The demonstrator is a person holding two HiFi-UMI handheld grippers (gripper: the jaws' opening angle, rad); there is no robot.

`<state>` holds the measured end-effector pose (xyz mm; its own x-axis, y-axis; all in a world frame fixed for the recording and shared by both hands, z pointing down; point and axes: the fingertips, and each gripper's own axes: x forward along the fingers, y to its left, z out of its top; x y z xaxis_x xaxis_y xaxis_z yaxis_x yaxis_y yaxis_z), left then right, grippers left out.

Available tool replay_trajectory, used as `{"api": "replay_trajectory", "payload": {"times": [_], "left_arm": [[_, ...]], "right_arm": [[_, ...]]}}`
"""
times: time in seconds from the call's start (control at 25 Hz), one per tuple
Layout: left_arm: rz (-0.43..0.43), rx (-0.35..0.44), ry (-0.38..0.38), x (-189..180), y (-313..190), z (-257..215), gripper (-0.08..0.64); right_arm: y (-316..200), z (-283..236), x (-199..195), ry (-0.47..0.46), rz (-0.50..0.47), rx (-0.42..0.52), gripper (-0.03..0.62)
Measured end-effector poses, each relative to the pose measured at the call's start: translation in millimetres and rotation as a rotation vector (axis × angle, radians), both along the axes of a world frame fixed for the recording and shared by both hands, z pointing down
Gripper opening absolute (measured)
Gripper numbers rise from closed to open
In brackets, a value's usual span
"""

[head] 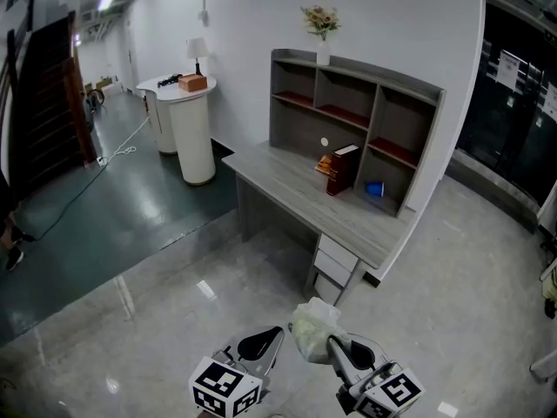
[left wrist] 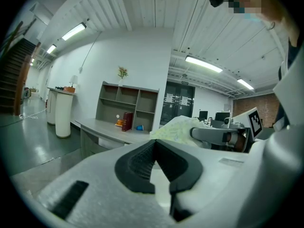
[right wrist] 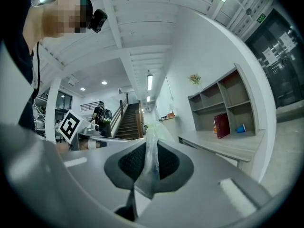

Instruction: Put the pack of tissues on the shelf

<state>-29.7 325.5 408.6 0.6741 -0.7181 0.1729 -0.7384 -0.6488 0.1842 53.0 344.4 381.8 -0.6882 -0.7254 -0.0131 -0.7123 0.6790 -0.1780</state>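
The pack of tissues (head: 312,326), a pale crinkly plastic bundle, hangs above the floor with my right gripper (head: 332,343) shut on its wrapper. In the right gripper view a fold of the plastic (right wrist: 153,127) is pinched between the dark pads. My left gripper (head: 278,331) hovers just left of the pack, jaws together with nothing in them. From the left gripper view the pack (left wrist: 176,127) shows beyond the jaws, with the right gripper (left wrist: 211,133) on it. The grey shelf unit (head: 409,116) stands on a grey desk (head: 287,190) some way ahead.
On the desk are a dark red book (head: 343,170), an orange item (head: 325,165) and a blue cup (head: 374,188). A vase of flowers (head: 322,35) tops the shelf. A white round counter (head: 191,133) stands left of the desk; a cable (head: 104,165) trails over the floor.
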Motion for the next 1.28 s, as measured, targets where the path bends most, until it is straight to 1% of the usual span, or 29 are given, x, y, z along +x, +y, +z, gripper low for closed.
{"api": "replay_trajectory", "payload": {"times": [0.12,0.24,0.36,0.52,0.6,0.68,0.76,0.92,1.12,1.28], "left_arm": [[-0.004,-0.018,0.002,-11,-17,0,-0.012],[-0.016,-0.010,0.014,-15,-33,0,-0.012],[-0.043,-0.002,-0.007,-21,-50,5,-0.012],[-0.056,-0.009,0.007,-20,-80,7,-0.012],[-0.070,-0.011,0.012,-18,-98,9,-0.012],[-0.087,-0.014,0.016,-16,-117,7,-0.012],[-0.101,-0.014,0.021,-13,-137,3,-0.012],[-0.116,0.000,0.016,-4,-172,-3,-0.012],[-0.125,0.012,-0.006,7,-214,-8,-0.012],[-0.143,0.018,-0.002,12,-243,-9,-0.012]], "right_arm": [[-14,0,-12,0.015,-0.001,0.001,0.020],[-31,1,-16,0.028,-0.006,-0.002,0.020],[-51,4,-20,0.024,-0.018,-0.010,0.020],[-83,-2,-25,-0.029,-0.052,-0.026,0.020],[-102,-1,-23,-0.024,-0.065,-0.025,0.020],[-122,3,-16,0.014,-0.070,-0.024,0.020],[-143,3,-12,0.032,-0.078,-0.023,0.020],[-177,-3,-7,0.038,-0.111,0.000,0.020],[-220,-7,4,0.030,-0.127,0.011,0.020],[-250,-8,9,0.026,-0.148,0.020,0.020]]}}
